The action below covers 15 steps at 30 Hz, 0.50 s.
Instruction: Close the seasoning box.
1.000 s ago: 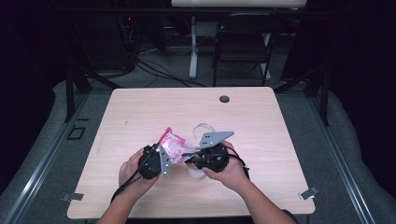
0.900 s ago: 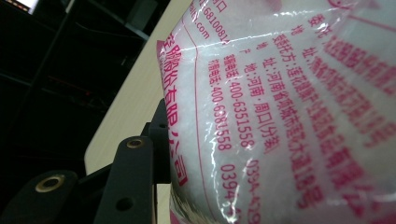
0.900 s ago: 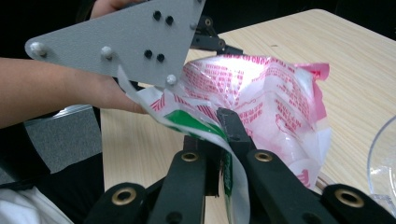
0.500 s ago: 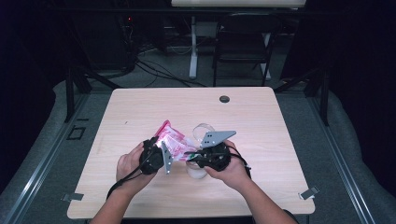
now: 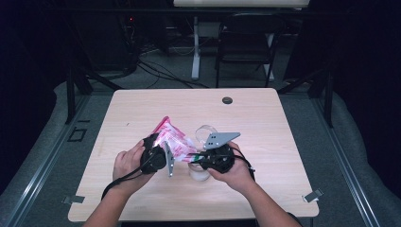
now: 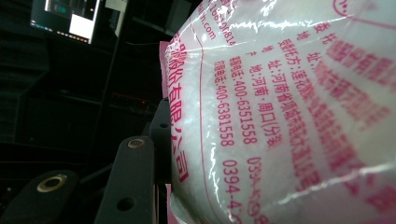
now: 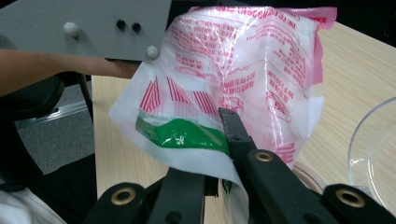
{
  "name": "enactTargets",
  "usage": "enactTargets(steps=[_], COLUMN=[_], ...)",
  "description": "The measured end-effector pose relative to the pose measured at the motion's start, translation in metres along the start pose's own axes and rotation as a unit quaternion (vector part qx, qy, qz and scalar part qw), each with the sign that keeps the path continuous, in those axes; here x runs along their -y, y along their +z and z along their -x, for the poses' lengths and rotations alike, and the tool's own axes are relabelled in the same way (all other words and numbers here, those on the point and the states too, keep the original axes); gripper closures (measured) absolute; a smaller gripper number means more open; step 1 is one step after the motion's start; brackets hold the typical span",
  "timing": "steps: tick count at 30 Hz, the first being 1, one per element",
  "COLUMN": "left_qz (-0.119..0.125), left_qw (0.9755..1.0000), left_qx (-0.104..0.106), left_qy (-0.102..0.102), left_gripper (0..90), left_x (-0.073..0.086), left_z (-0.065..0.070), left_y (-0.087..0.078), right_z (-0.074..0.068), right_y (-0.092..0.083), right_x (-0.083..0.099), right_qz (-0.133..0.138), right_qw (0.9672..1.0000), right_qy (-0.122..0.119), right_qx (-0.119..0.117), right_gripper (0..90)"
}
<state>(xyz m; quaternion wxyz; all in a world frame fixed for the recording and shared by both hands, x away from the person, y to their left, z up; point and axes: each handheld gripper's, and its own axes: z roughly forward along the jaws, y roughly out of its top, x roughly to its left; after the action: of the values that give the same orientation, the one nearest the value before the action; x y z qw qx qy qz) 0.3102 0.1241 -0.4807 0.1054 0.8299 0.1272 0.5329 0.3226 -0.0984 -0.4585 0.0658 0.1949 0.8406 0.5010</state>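
Held up between the two claws above the table [image 5: 265, 123] is a bag [image 5: 171, 140] of thin, glossy plastic film, white with pink printing and a green band near one corner, crinkled and catching the light. It is plump with a white, grainy filling that shows through the clear film in the left gripper view, where the bulging side of the bag [image 6: 289, 112] presses right up against the claw's own black jaw. The left claw [image 5: 163, 153] grips the fat body of the bag from its side, jaws set partway apart and clamped on it, with the bag rising up and away from it. The right claw [image 5: 198, 160] has its jaws brought together on the bag's flat, empty corner, pinching the film just by the green band [image 7: 184, 133]; from this claw the bag [image 7: 243, 79] stands up and ahead, its pink sealed edge at the far top. Directly beneath the right claw stands a clear cup or jar [image 5: 199, 171], round and see-through; what it holds I cannot tell. Just beyond the right claw lies a second clear round container [image 5: 206, 133], and its curved transparent rim [image 7: 373, 154] shows to the right of that claw's jaws. The table is pale wood grain, smooth and flat, with a small dark round cap [image 5: 227, 100] far beyond both claws.
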Motion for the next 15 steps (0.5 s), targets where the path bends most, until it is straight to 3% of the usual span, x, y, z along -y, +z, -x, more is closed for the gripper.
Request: enactTargets(steps=[15], left_qz=[0.000], left_qw=[0.9993], left_qx=[-0.029], left_qy=[0.025], left_gripper=[60.9], left_x=[-0.0051], left_z=[-0.0049], left_y=[-0.0036], right_z=[0.0009], right_y=[-0.0017], right_x=[0.0002], right_qz=[0.000], right_qw=[1.0000], right_qy=[0.002], right_qx=[0.004], right_gripper=[88.2])
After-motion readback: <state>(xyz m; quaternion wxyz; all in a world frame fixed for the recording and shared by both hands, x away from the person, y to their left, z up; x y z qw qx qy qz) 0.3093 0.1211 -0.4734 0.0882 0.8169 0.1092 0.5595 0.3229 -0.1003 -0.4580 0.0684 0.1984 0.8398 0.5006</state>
